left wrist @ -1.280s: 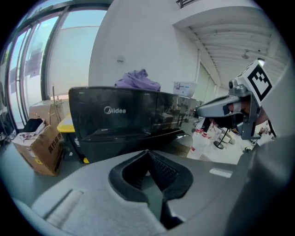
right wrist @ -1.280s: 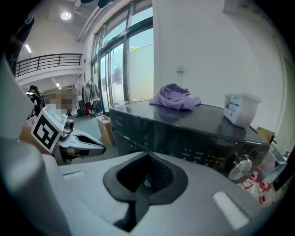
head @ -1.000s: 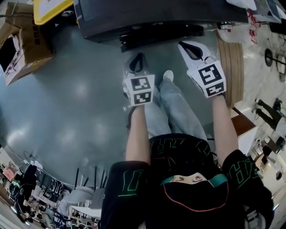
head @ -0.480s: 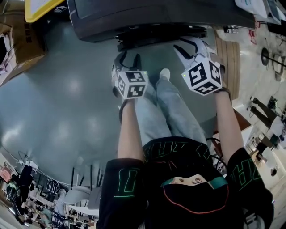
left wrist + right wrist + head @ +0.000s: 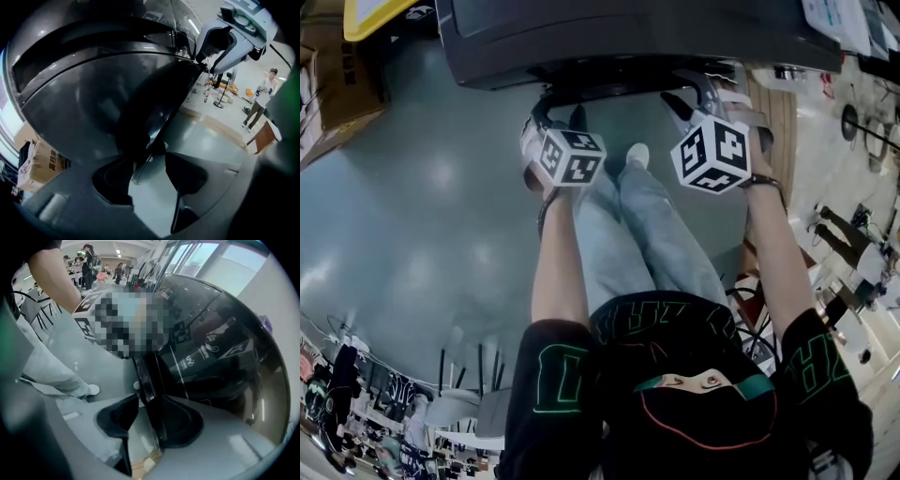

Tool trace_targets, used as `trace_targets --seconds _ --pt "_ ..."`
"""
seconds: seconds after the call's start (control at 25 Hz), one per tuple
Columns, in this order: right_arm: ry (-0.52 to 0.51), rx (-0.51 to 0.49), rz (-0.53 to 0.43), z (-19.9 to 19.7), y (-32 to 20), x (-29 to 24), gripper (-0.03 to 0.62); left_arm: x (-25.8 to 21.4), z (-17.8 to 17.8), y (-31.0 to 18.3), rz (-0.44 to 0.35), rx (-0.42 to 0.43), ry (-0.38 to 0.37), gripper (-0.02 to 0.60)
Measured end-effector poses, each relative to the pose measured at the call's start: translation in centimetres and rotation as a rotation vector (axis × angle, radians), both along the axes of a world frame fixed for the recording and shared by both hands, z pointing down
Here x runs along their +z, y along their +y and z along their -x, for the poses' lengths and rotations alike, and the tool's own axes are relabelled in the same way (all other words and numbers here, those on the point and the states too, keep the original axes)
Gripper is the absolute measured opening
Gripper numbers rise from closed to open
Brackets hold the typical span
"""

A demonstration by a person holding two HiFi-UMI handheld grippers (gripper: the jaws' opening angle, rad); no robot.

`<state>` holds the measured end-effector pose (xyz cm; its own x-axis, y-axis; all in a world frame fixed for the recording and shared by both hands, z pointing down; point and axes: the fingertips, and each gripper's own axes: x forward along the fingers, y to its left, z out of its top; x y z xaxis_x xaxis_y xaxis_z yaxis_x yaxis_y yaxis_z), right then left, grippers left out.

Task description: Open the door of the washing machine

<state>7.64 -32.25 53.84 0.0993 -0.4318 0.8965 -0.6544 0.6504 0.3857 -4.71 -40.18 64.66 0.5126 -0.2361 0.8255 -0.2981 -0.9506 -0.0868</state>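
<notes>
Left gripper (image 5: 149, 176), right gripper (image 5: 149, 420): both pairs of jaws just opened, apart; door rim (image 5: 160, 125) between each pair, ungripped; closing due.

The person is wearing a black short-sleeved shirt (image 5: 694, 328) with green outlined lettering, pale blue jeans (image 5: 656, 234) and a white shoe (image 5: 637, 155); the left gripper (image 5: 558, 112) and right gripper (image 5: 694, 94) are each carrying a black-and-white marker cube

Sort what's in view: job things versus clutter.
Job: washer; door; left tool and right tool, jaws just opening, door edge between each pair.
Clutter: cardboard box; wooden board; chairs.
</notes>
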Motion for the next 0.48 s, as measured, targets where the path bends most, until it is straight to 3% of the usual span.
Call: trace_targets --seconds 0.2,0.48 --pt "0.022 -0.032 0.0 0.02 0.03 0.5 0.16 0.46 -0.37 0.17 -0.026 0.084 -0.014 0.212" --pt "0.079 -0.076 0.057 0.5 0.07 0.75 0.147 0.47 -0.11 0.34 -0.022 0.111 -0.044 0.198"
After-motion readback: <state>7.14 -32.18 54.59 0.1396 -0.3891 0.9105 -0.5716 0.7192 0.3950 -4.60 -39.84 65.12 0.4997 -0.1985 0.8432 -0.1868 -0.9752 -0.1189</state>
